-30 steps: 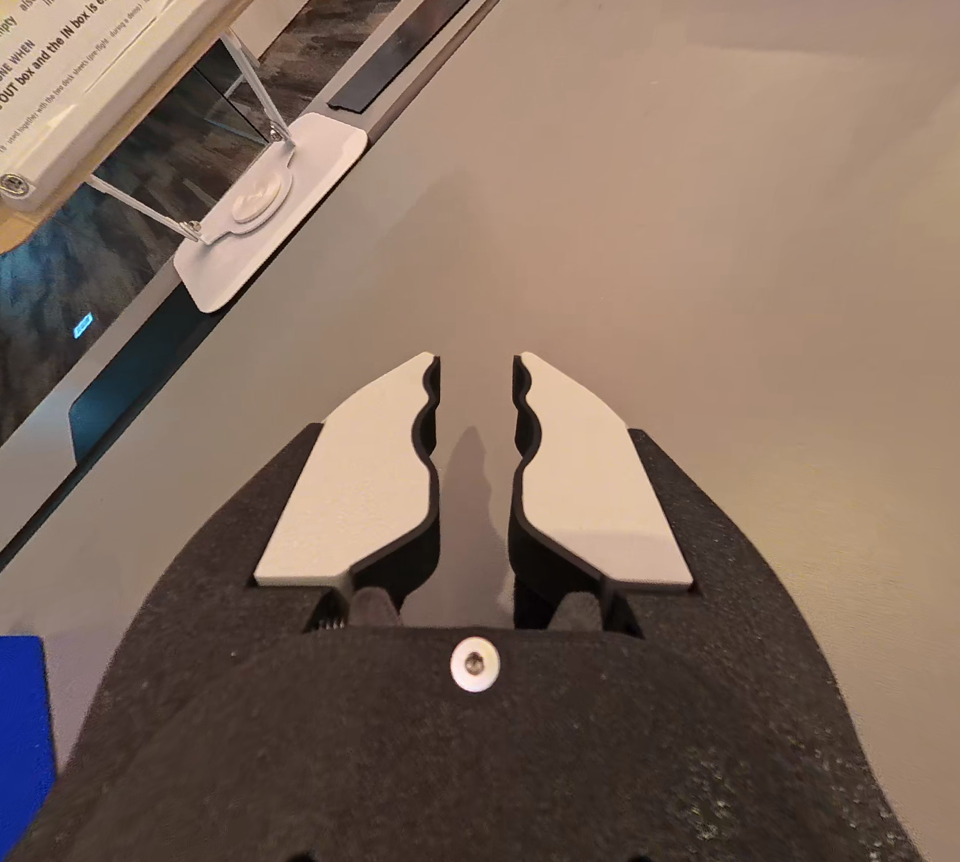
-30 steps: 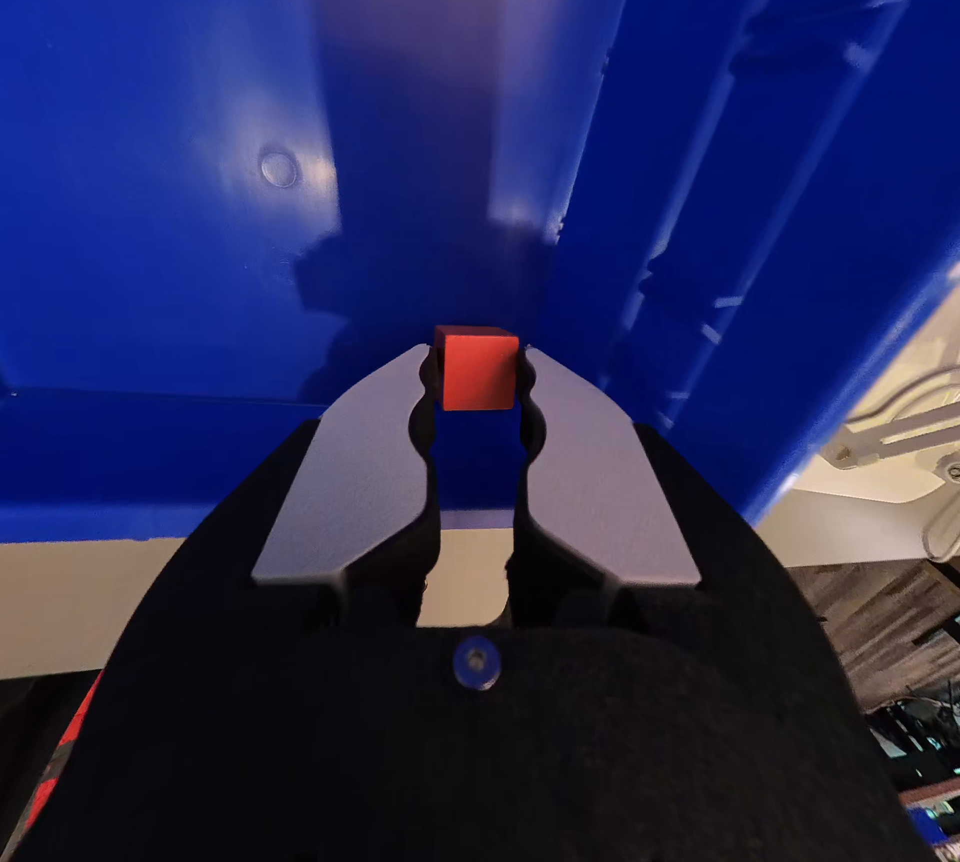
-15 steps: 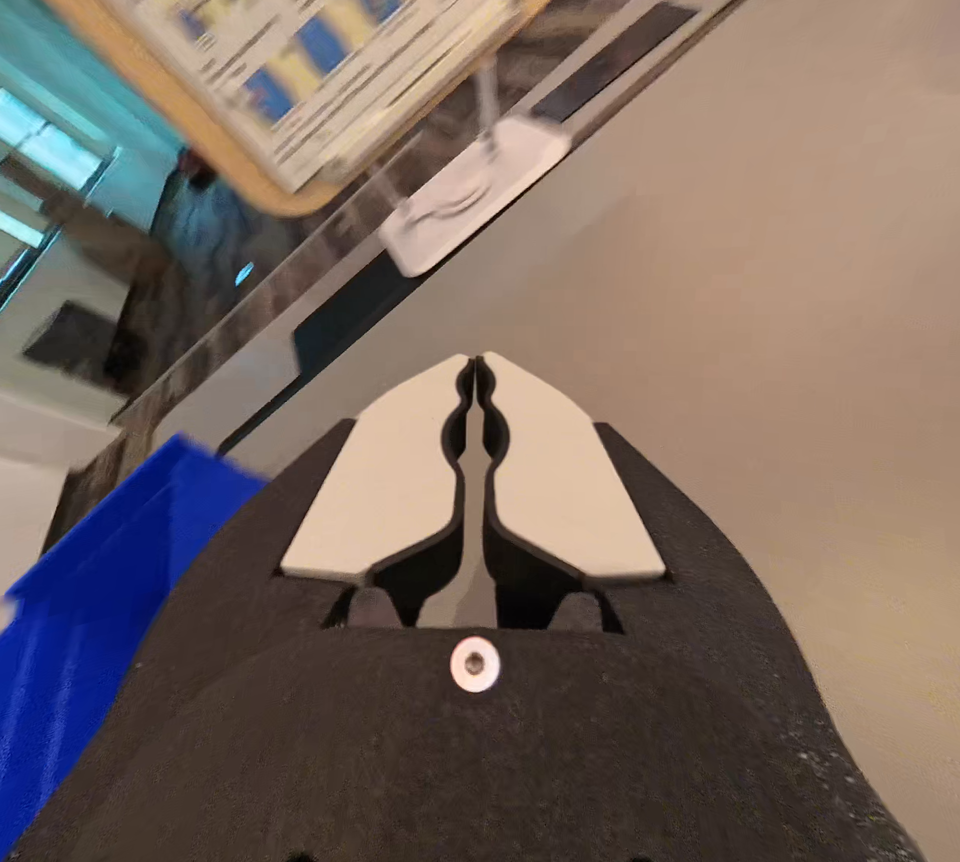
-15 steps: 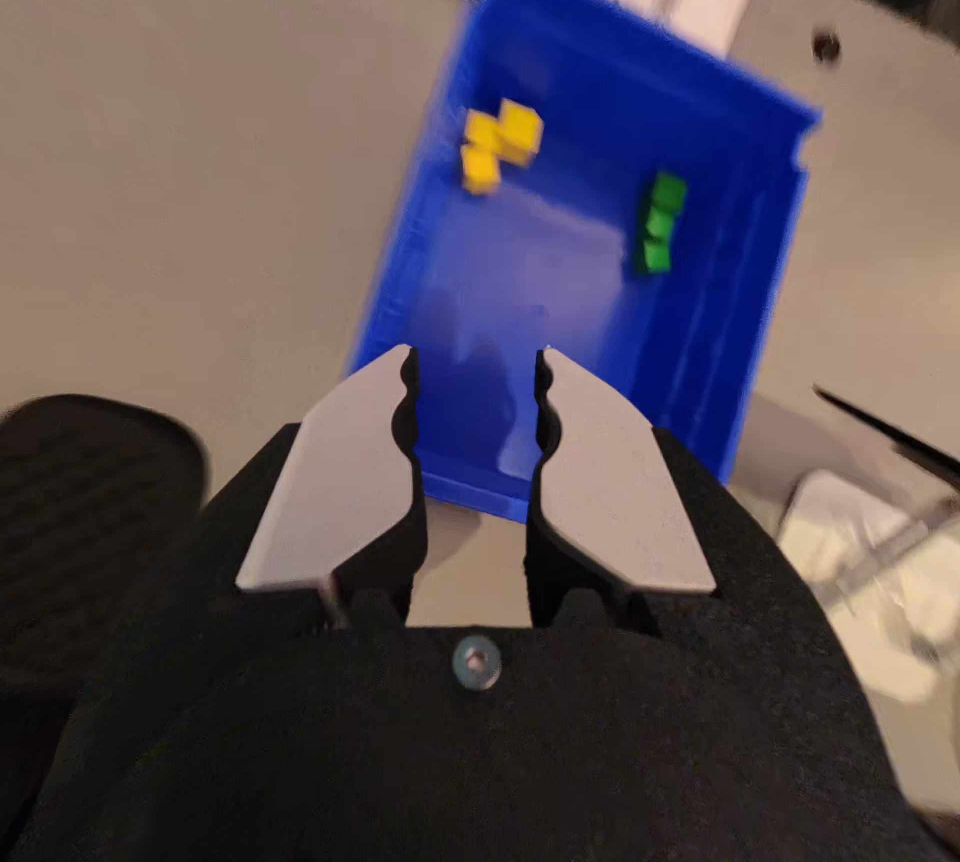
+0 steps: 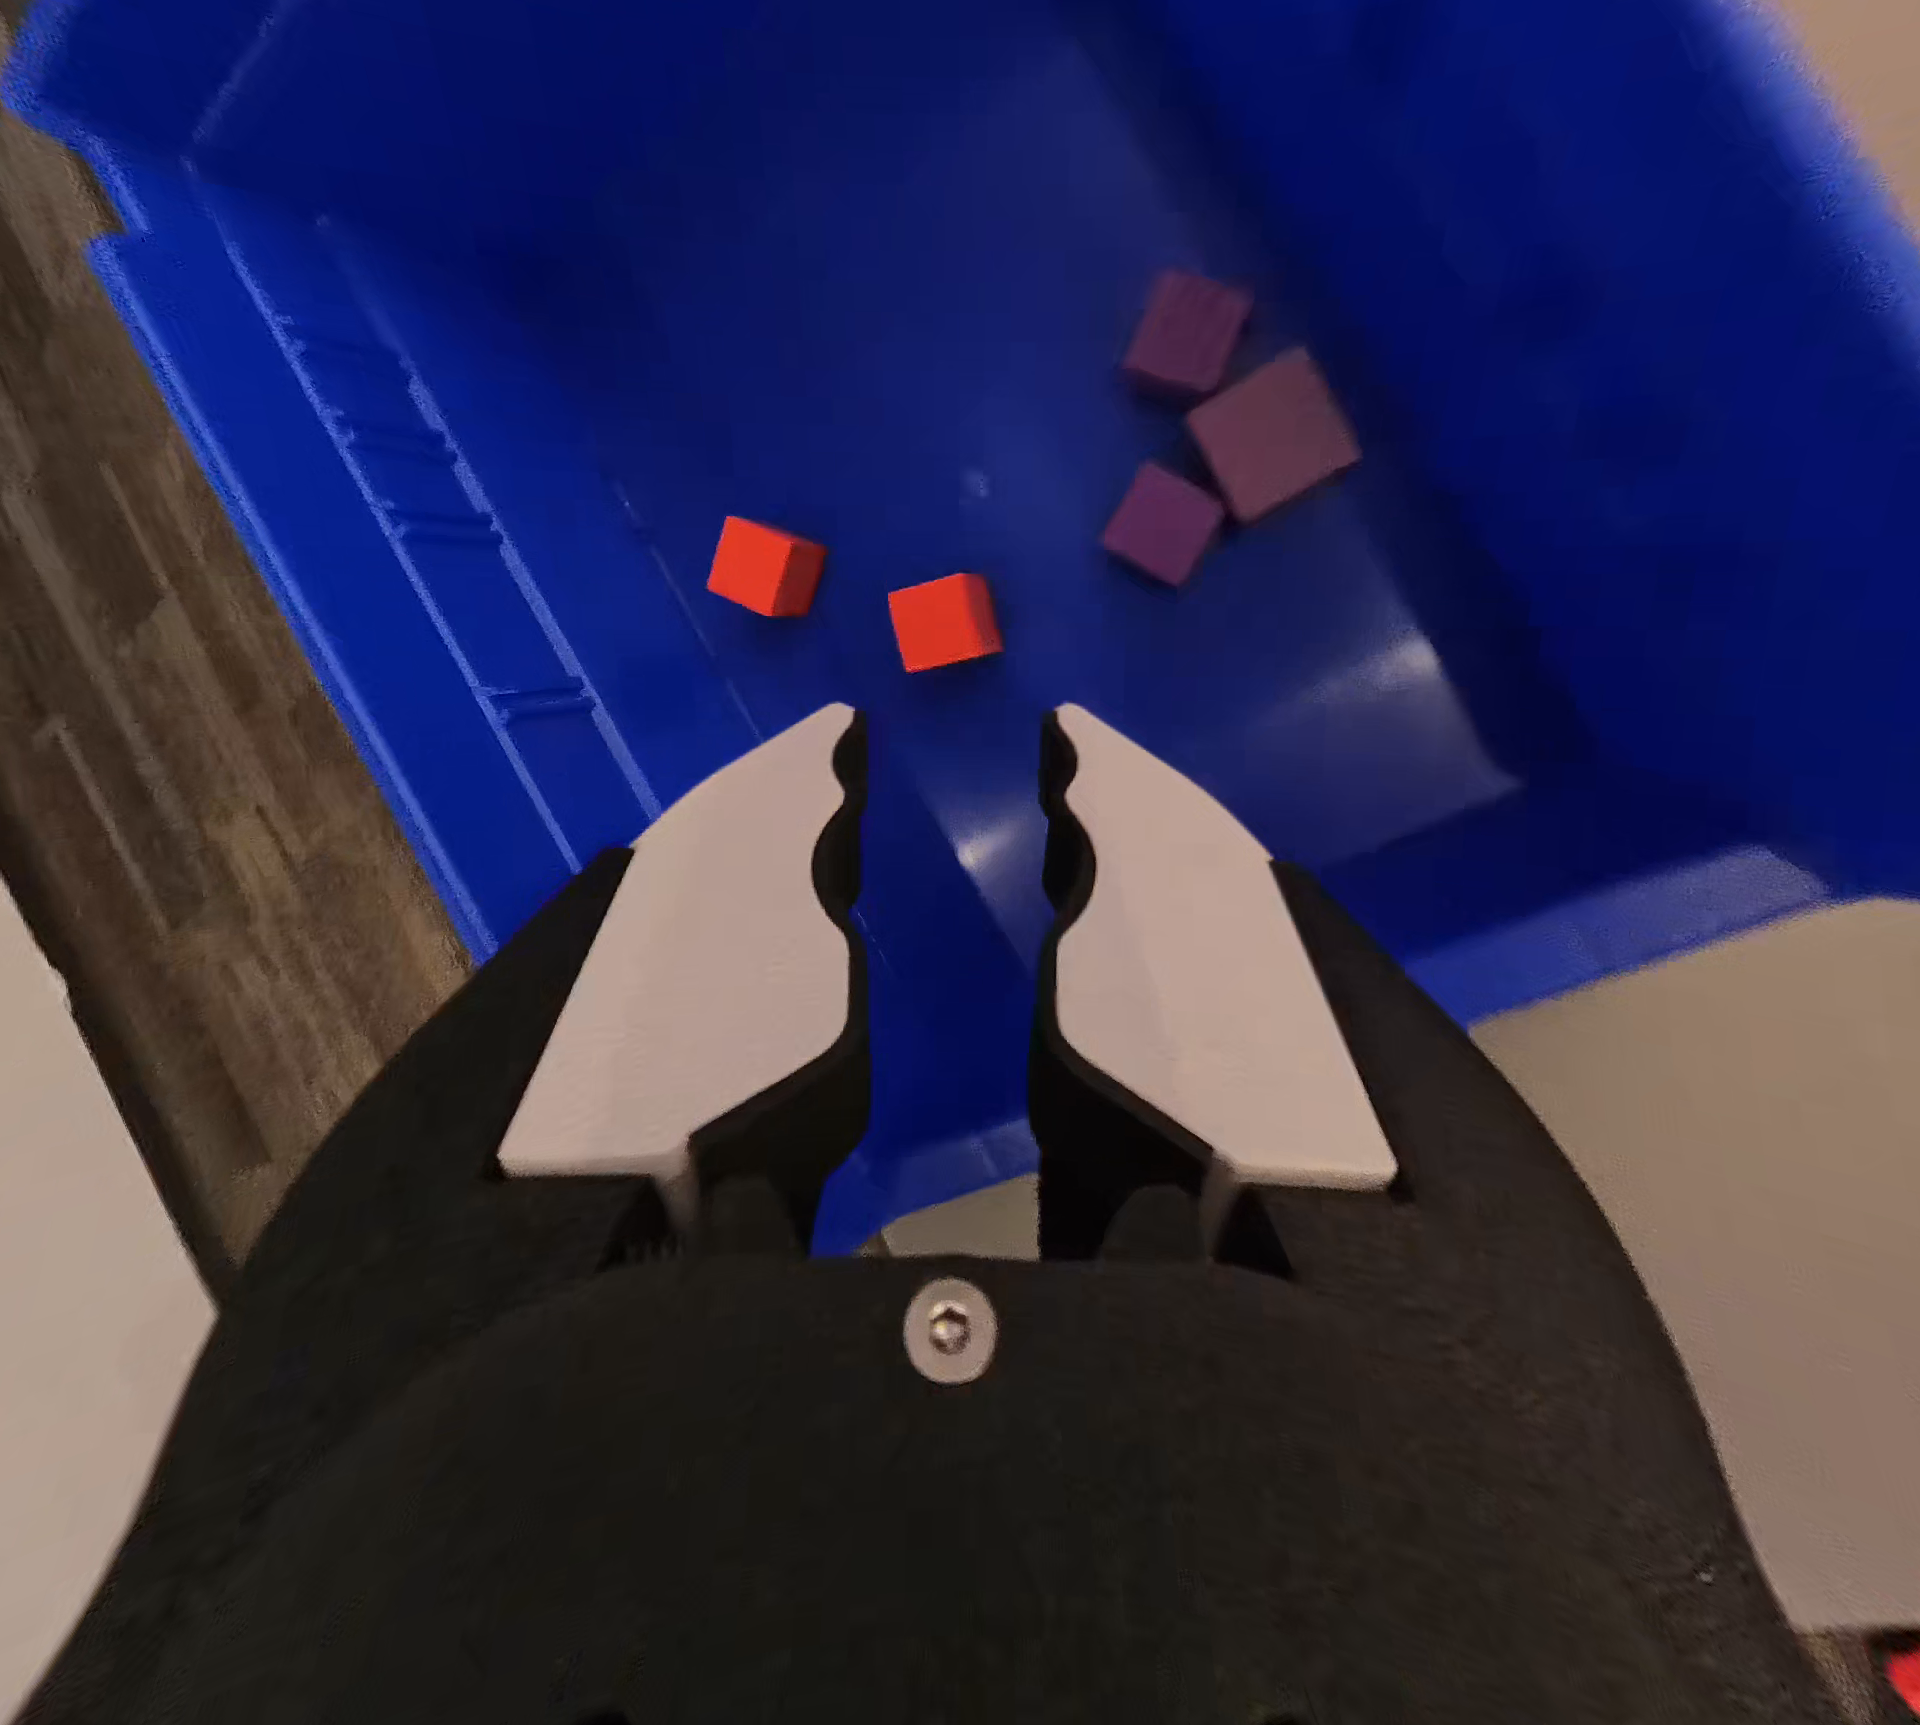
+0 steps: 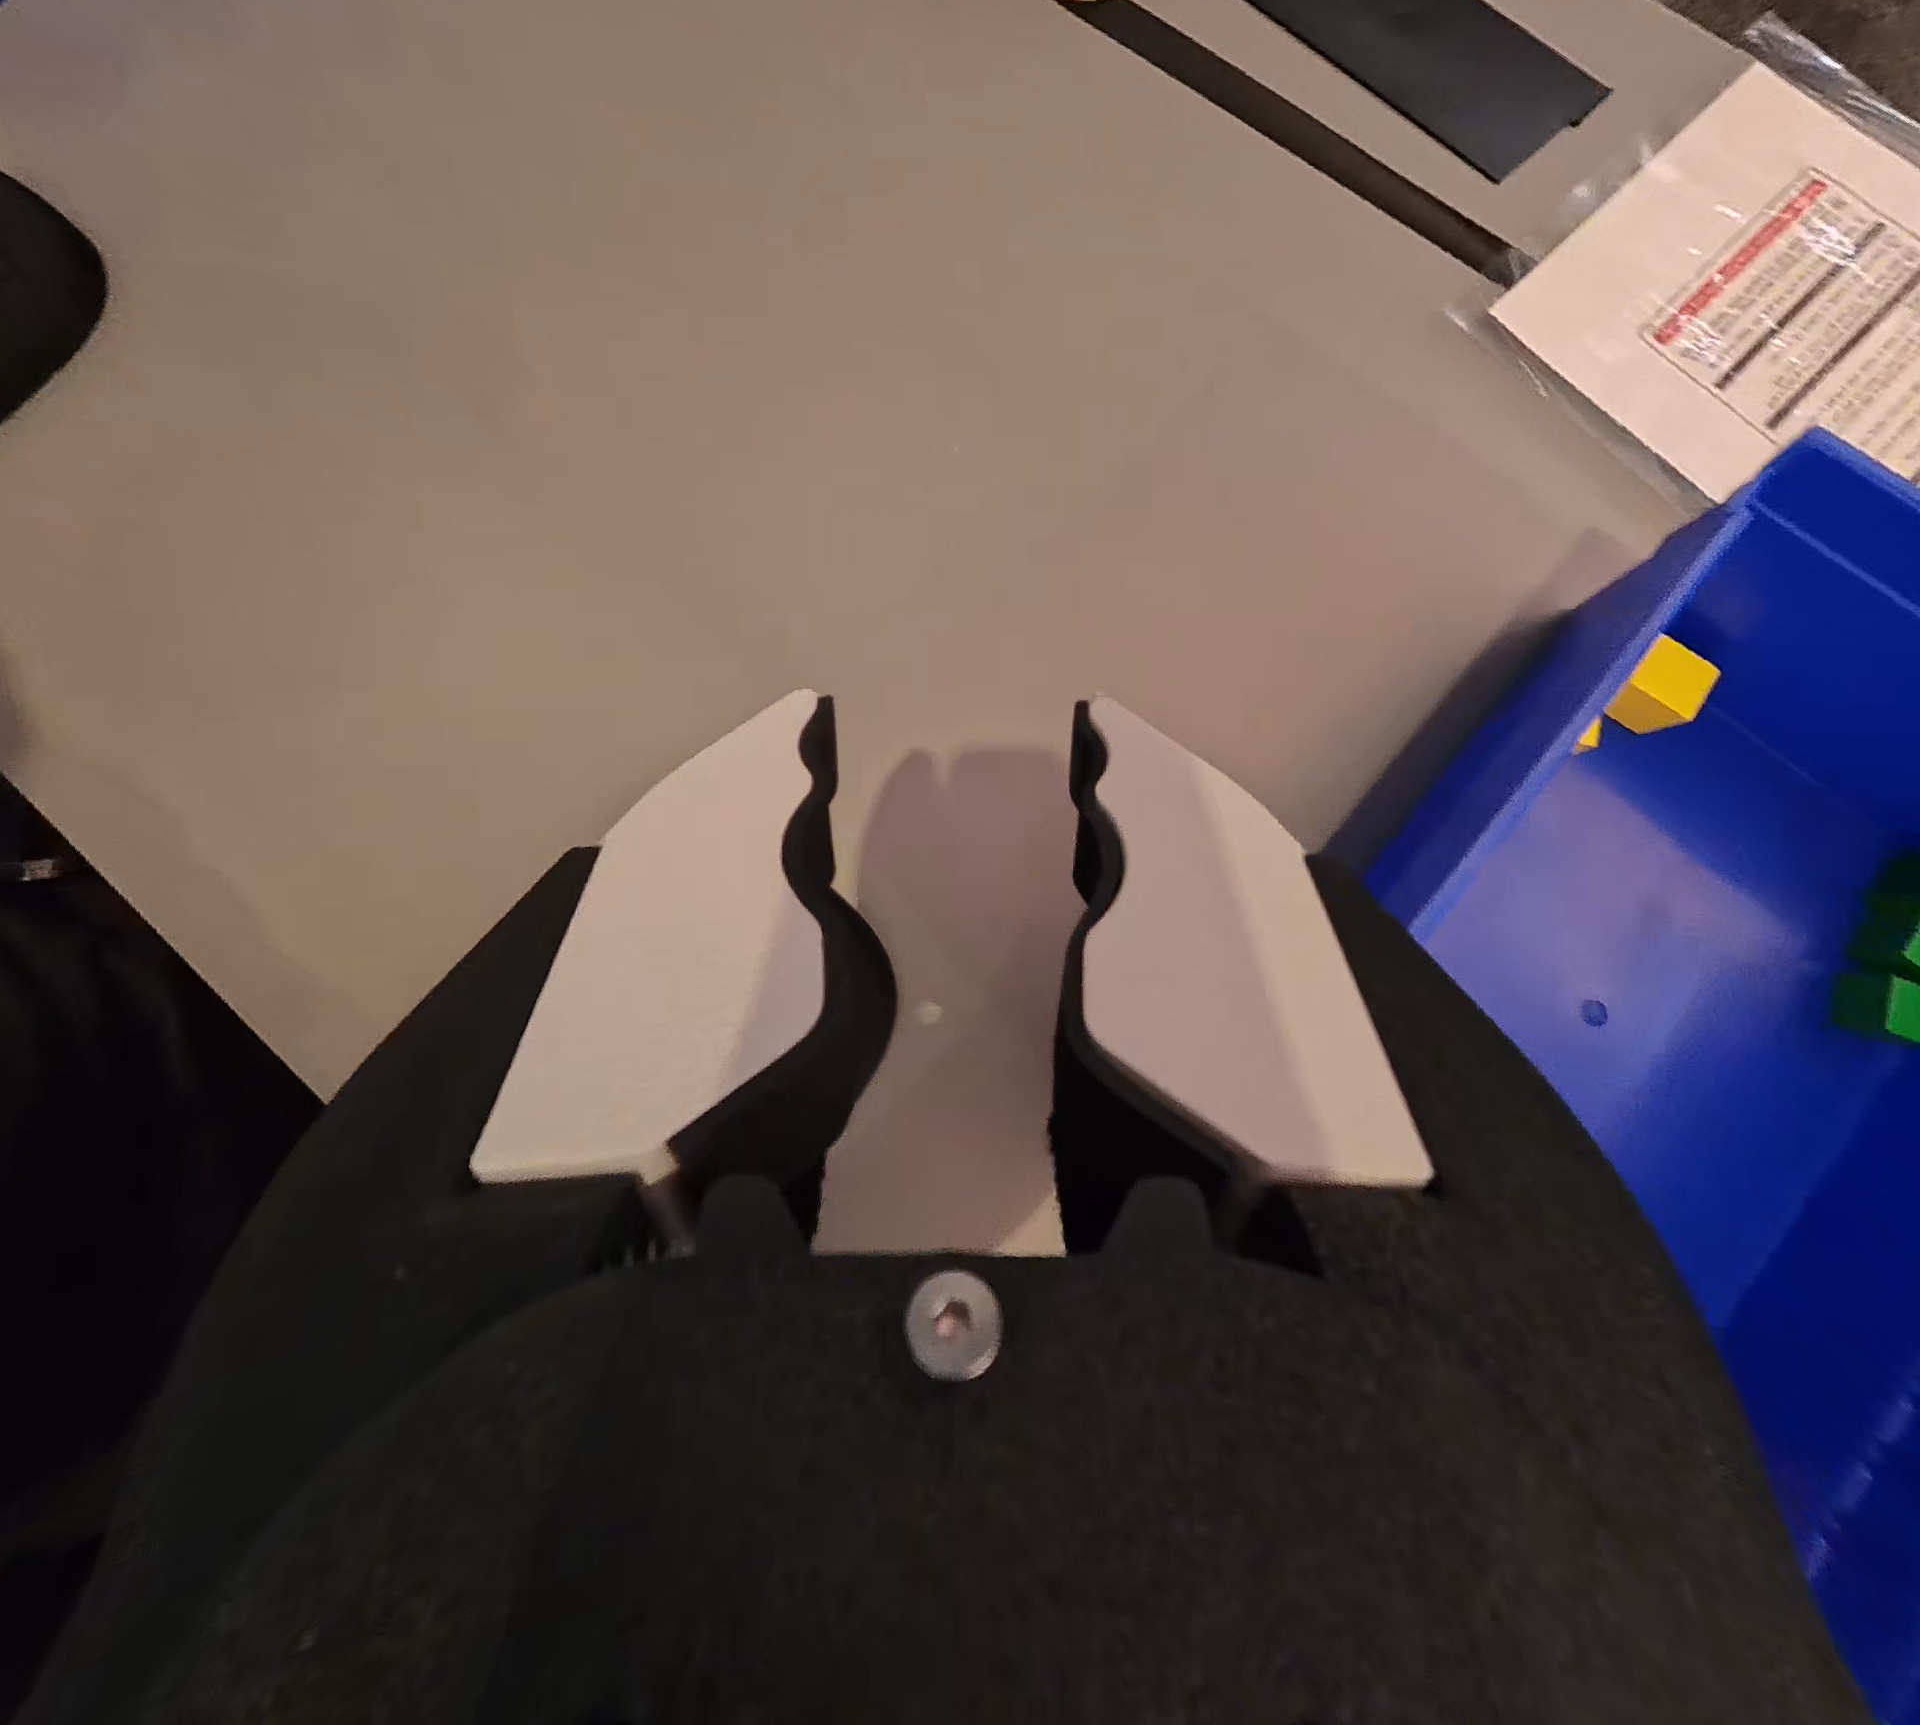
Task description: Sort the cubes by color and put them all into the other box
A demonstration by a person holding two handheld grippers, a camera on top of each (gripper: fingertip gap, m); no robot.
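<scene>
Left wrist view looks down into a blue box (image 5: 644,117), the landmark for that side; the left gripper (image 5: 948,725) hangs over the box's near end with its 2 fingers (image 5: 707,948) apart and nothing between them; on the box floor just beyond the fingertips lies a red cube (image 5: 943,622), close to the gap's line but clear of both tips; a second red cube (image 5: 767,566) sits just to its left, the 2 apart from each other; 3 purple cubes (image 5: 1270,433) cluster farther to the right on the same floor, touching or nearly touching one another, well apart from the fingers; the picture is somewhat blurred. Right wrist view shows the right gripper (image 6: 951,719) over the bare grey table (image 6: 623,325), fingers spread and empty; a second blue box (image 6: 1621,844) stands to the right of those fingers, holding a yellow cube (image 6: 1662,686) near its left wall and green cubes (image 6: 1886,969) cut off by the frame edge; a white sheet in a clear sleeve (image 6: 1704,304) lies beyond that box.
</scene>
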